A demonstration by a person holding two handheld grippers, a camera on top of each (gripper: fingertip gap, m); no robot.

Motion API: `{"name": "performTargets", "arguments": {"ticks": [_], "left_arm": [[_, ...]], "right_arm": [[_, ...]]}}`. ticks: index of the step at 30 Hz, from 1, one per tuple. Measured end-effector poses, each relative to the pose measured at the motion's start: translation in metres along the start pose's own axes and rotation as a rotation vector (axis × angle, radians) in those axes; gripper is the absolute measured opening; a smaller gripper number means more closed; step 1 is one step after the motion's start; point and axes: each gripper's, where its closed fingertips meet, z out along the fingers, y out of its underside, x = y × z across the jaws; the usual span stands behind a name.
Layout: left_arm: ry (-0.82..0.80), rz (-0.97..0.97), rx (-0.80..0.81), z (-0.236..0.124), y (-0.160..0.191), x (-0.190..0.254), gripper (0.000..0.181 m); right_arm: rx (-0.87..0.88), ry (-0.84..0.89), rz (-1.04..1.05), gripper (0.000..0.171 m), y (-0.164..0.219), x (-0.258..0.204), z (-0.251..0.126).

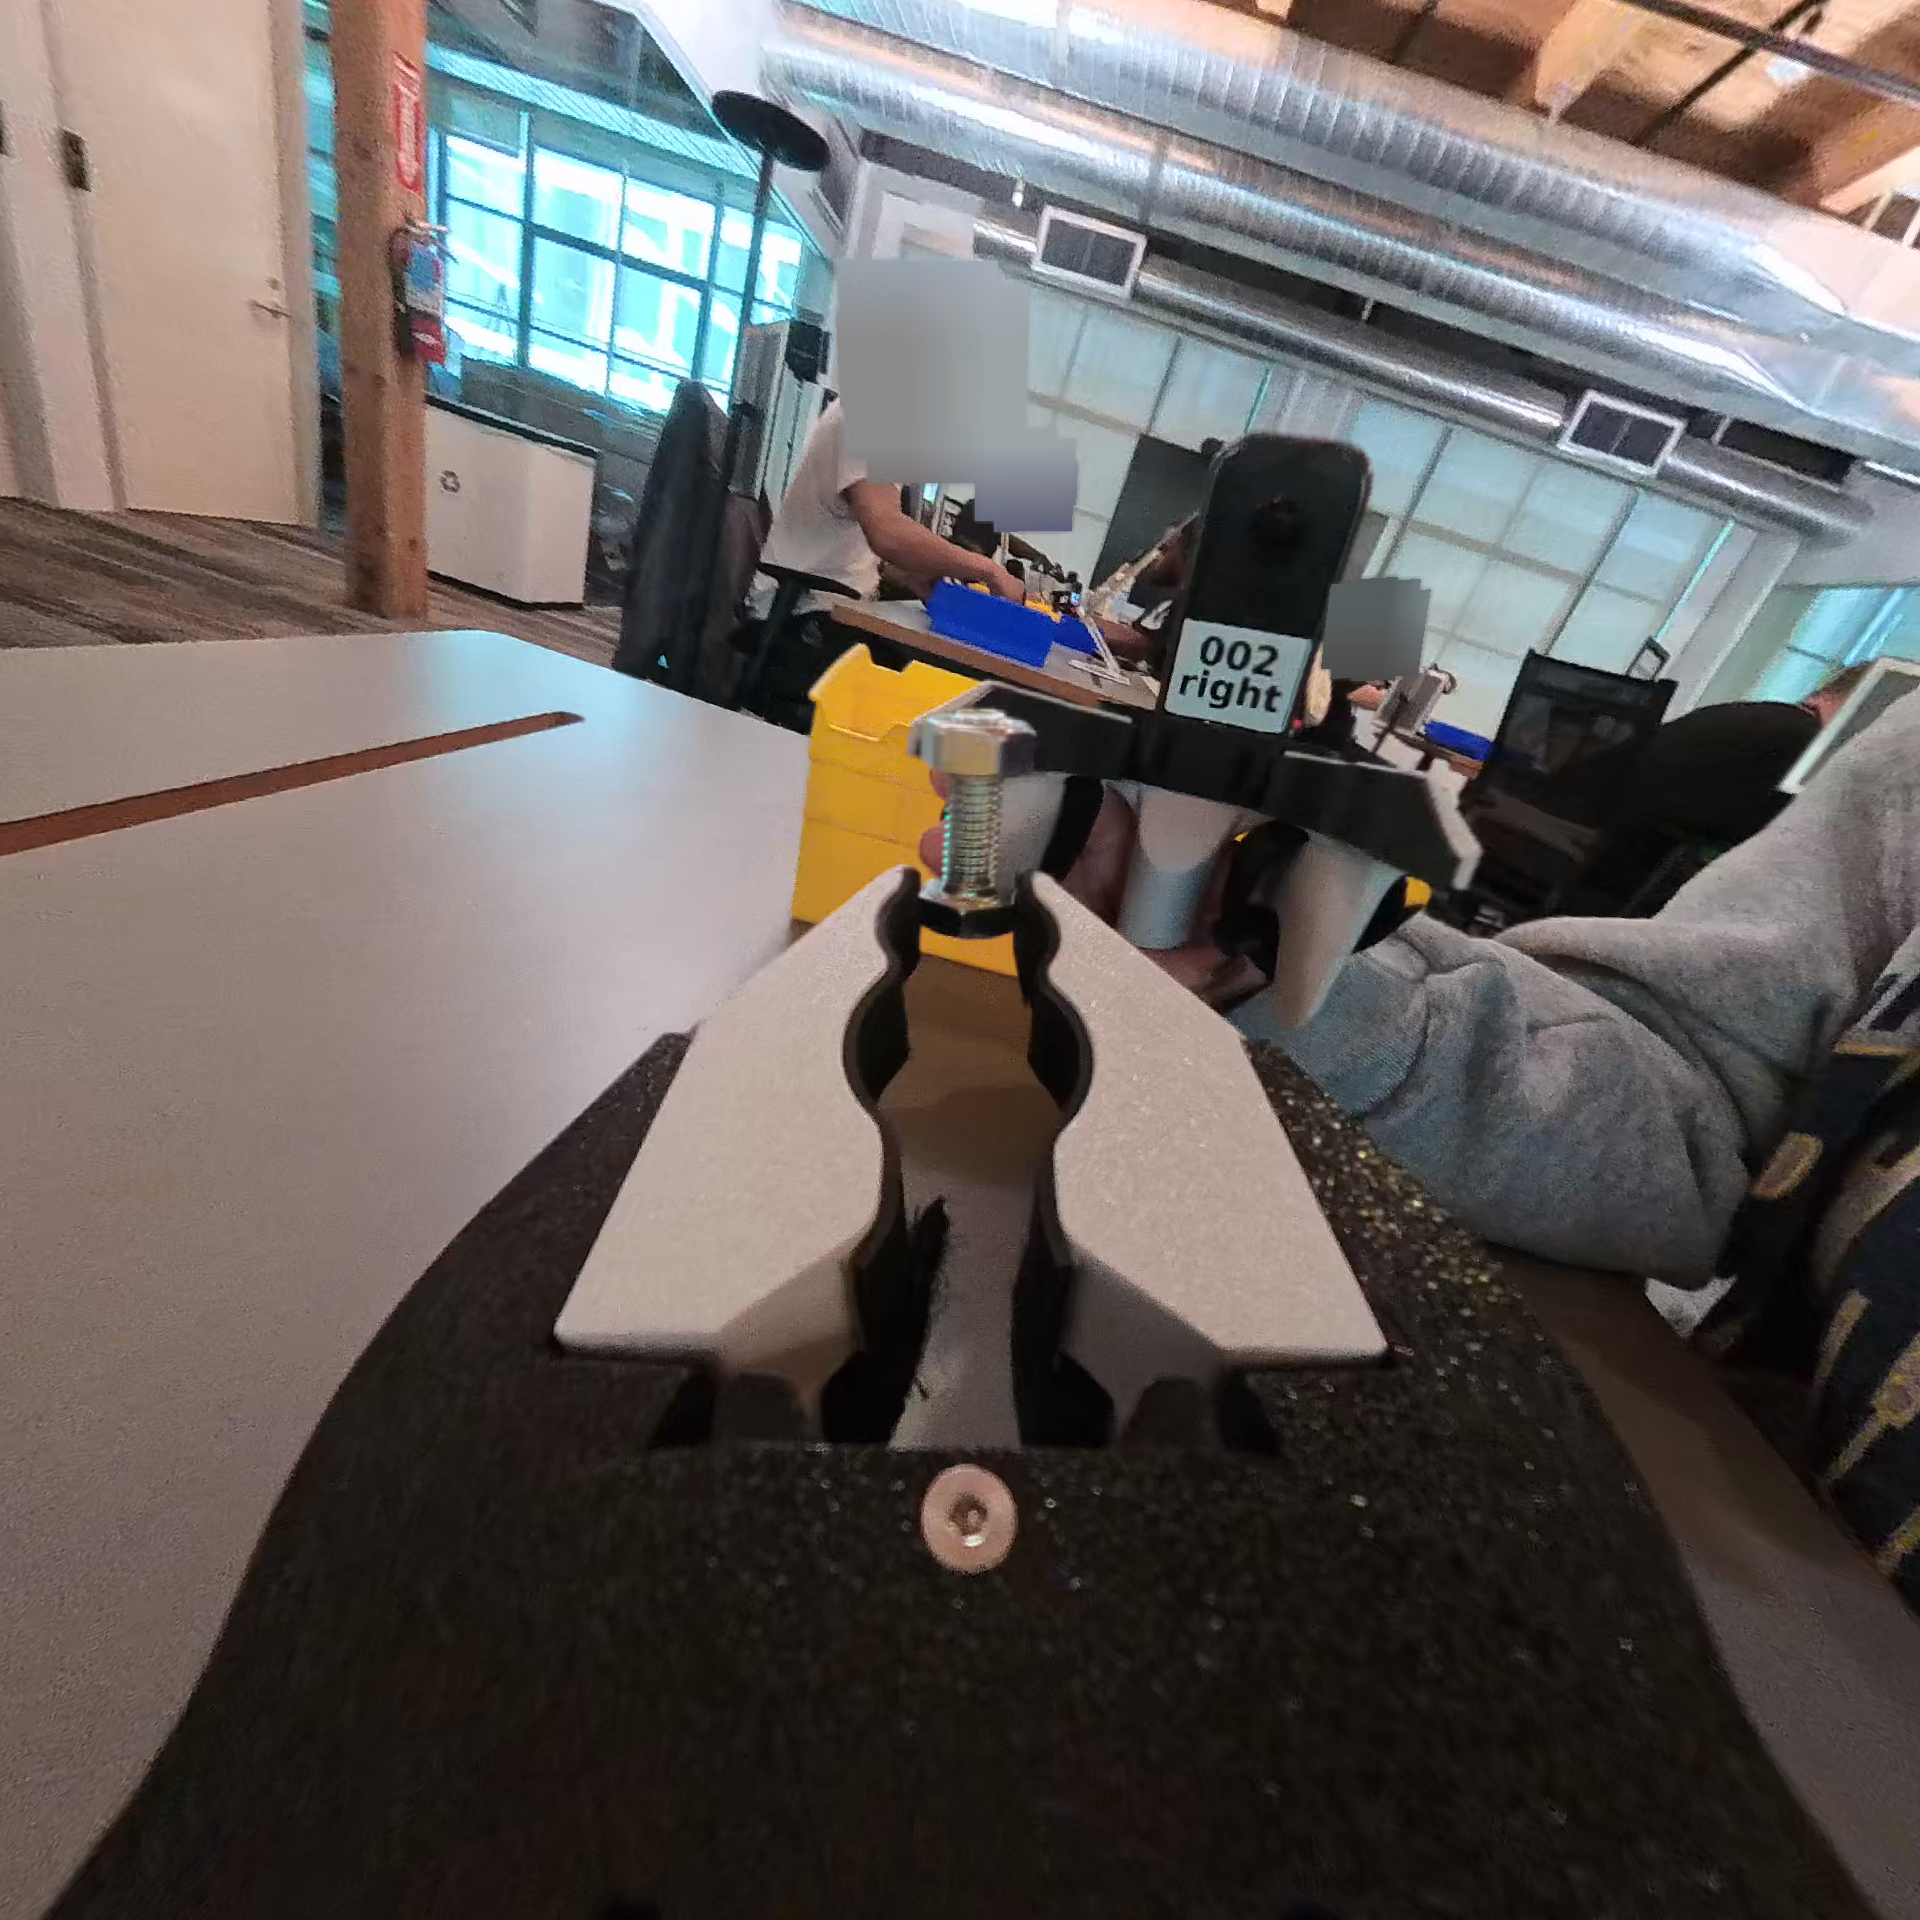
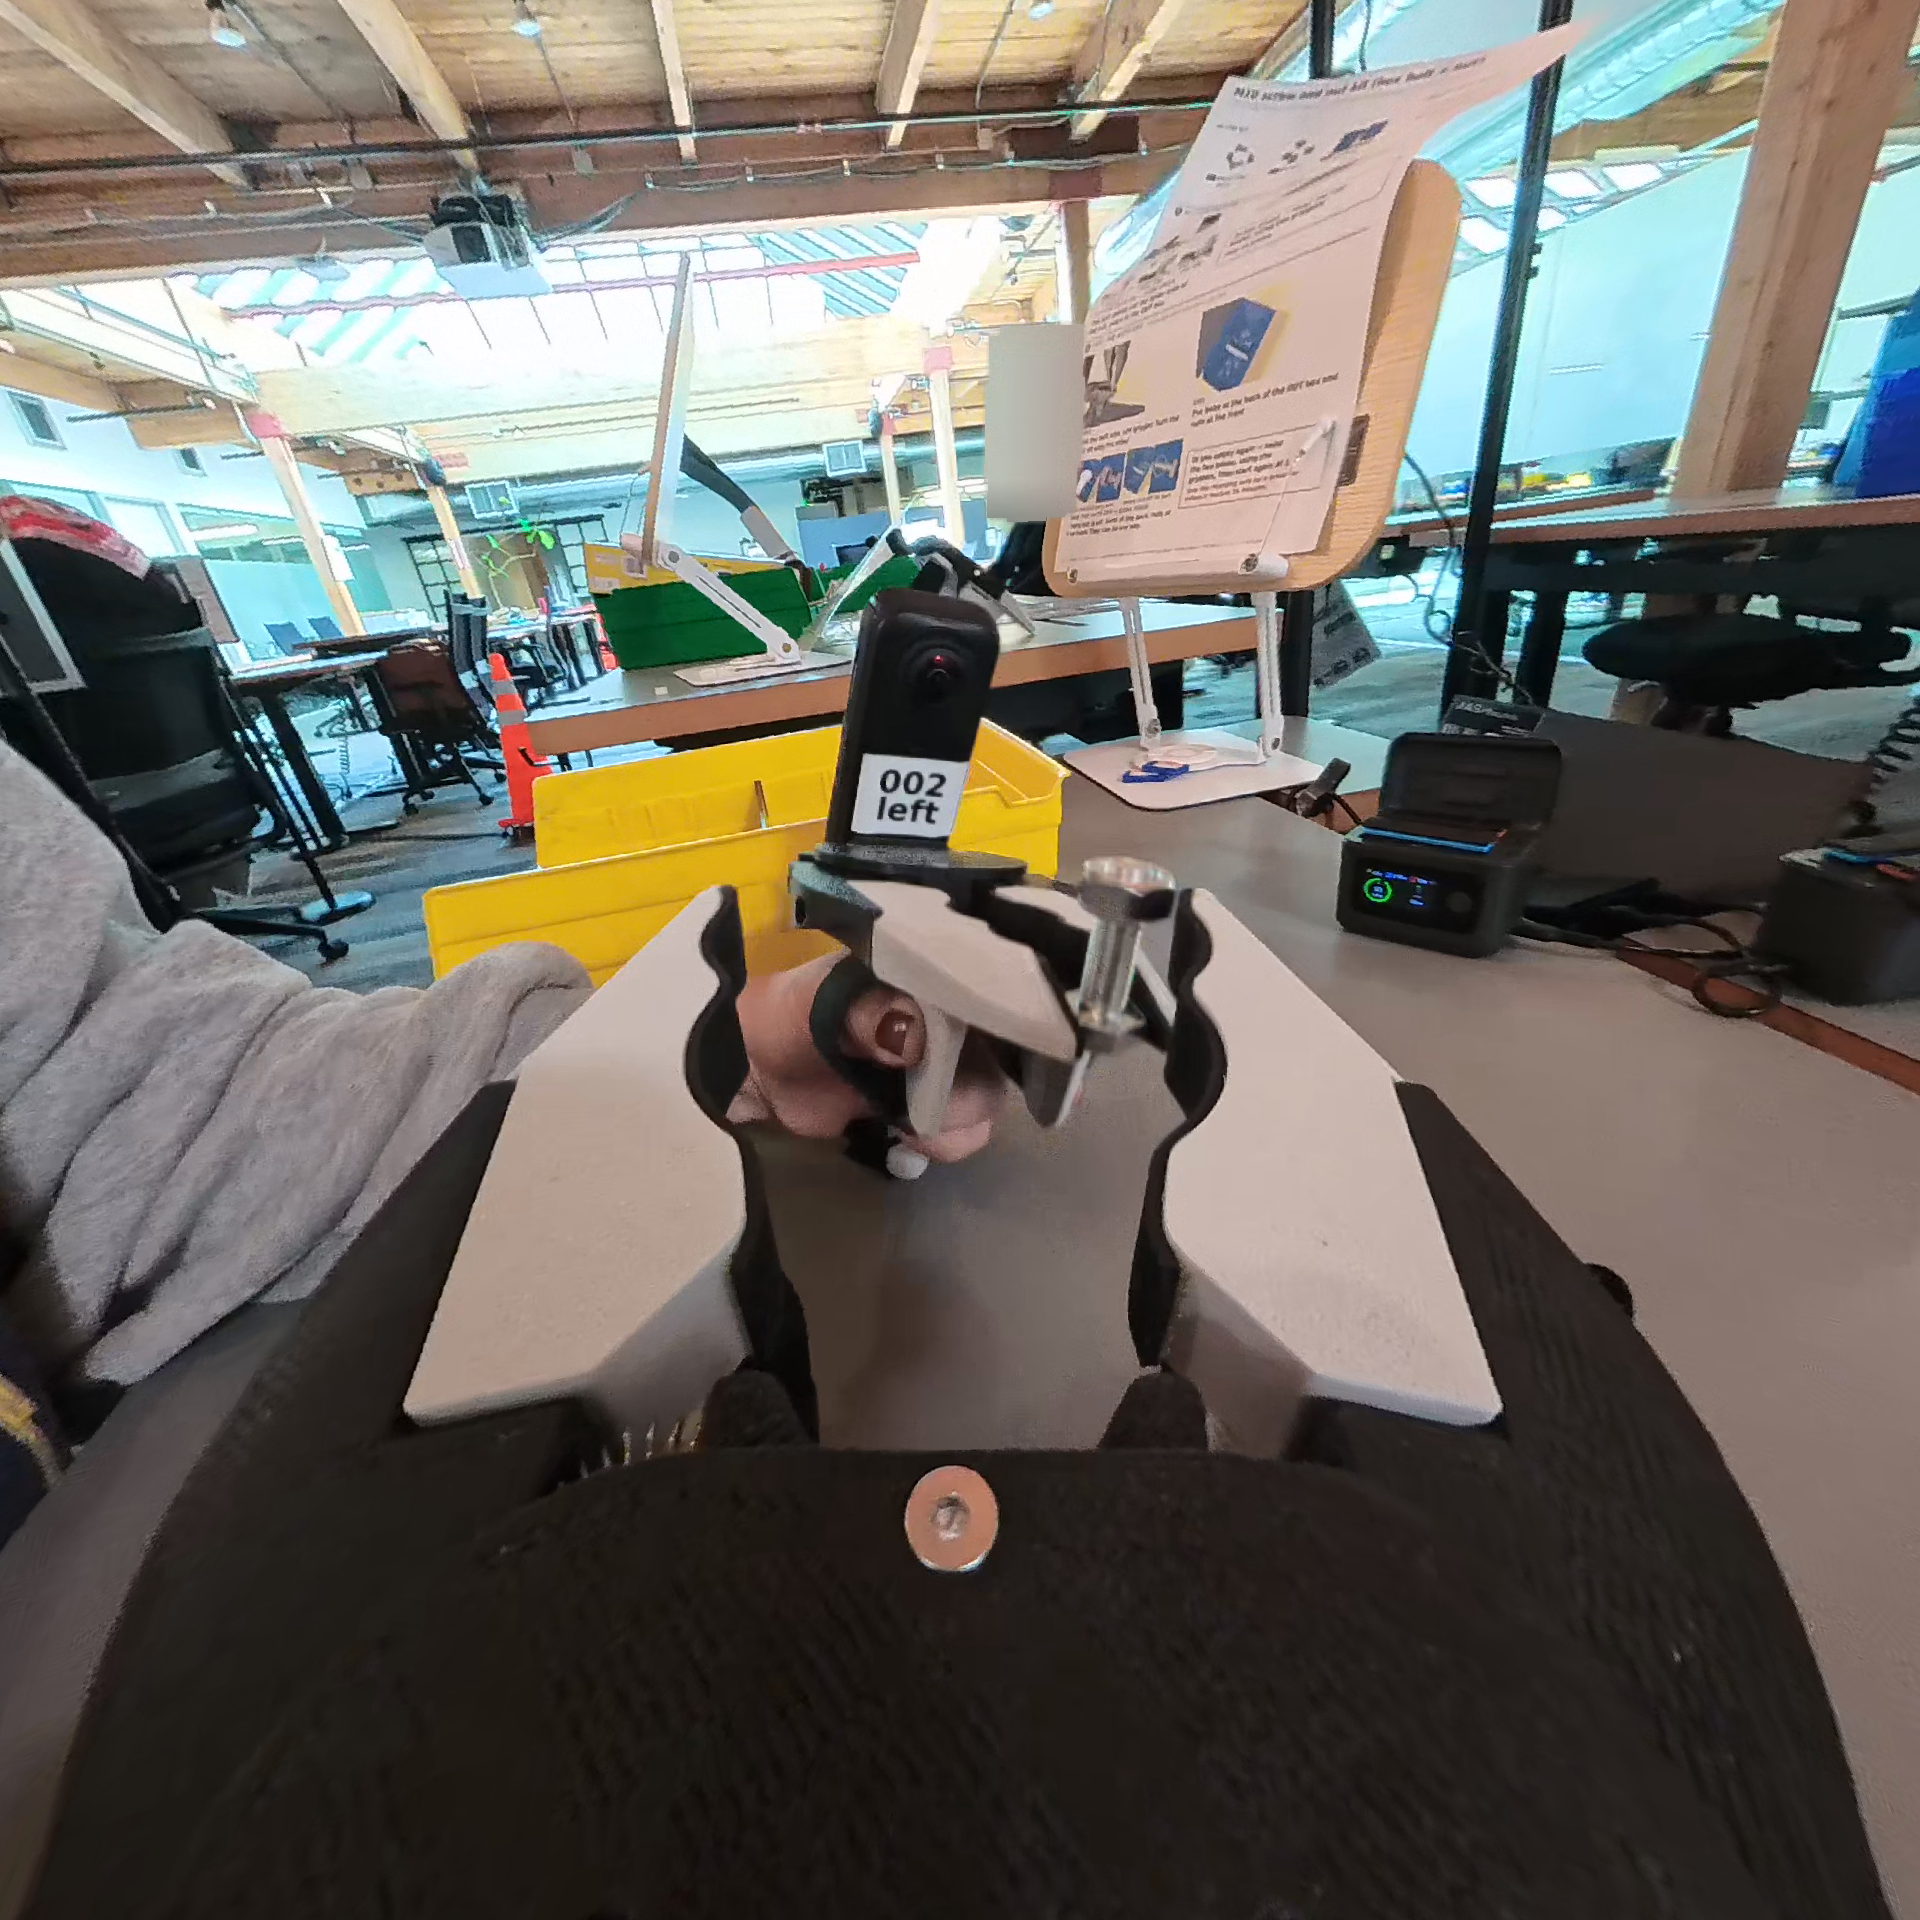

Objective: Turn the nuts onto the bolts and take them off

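Left jaws on nut (image 1: 964,894); right agape

Shiny threaded metal bolt (image 1: 970,821); matt grey table (image 1: 312,935).

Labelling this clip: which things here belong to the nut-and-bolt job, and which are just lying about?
Job: bolt; nut on its lower end; left gripper, shut on the nut; right gripper, open.

Lying about: yellow bins; instruction sheet on its stand; black charger case.

Grey fingers (image 2: 1320,1195), black gripper body (image 1: 935,1662), grey sleeve (image 2: 208,1091)
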Motion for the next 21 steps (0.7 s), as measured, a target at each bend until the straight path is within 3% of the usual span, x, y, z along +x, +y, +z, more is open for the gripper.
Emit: {"name": "performTargets", "arguments": {"ticks": [8, 14, 21], "left_arm": [[0.113, 0.014, -0.101, 0.028, 0.022, 0.028, 0.016], [-0.009, 0.012, 0.021, 0.000, -0.005, 0.002, 0.016], [0.143, 0.002, -0.095, 0.027, 0.020, 0.033, 0.016]], "right_arm": [[-0.019, -0.013, -0.012, 0.086, 0.005, -0.005, 0.007], [-0.021, -0.014, 0.017, 0.082, 0.004, 0.000, -0.001], [-0.008, -0.052, 0.033, 0.084, 0.004, -0.007, 0.003]]}}
